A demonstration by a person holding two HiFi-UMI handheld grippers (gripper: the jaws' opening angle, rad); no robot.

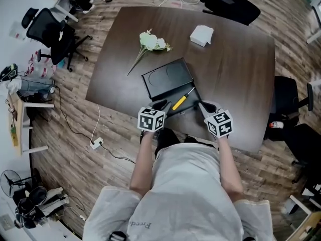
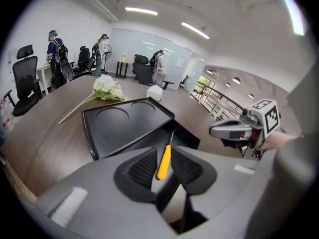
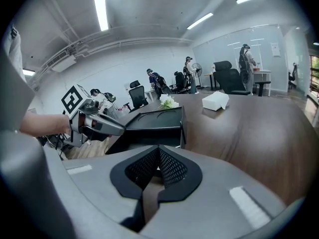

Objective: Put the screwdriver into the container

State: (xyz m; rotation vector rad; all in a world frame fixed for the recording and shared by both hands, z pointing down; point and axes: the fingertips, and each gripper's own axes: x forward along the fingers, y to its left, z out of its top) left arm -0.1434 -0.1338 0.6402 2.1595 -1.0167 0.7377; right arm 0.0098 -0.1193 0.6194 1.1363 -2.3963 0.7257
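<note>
Evidently the left gripper (image 2: 167, 158) has its jaws closed on the yellow handle of the screwdriver (image 2: 163, 164), near the butt end. The screwdriver's long axis runs straight out along the line of the jaws, metal tip leading. Directly ahead of that tip, close by, sits the black container (image 2: 187, 139), its dark opening showing below a tilted flat lid (image 2: 122, 123). Tip and opening look nearly lined up, though whether the tip has crossed the rim is hard to tell. The right gripper (image 3: 159, 151) is off to the right of the screwdriver, jaws pressed together on nothing, beside the container's right edge. Since the left one carries the tool and faces the opening, the coming move is probably a short push forward and down, then a release.
</note>
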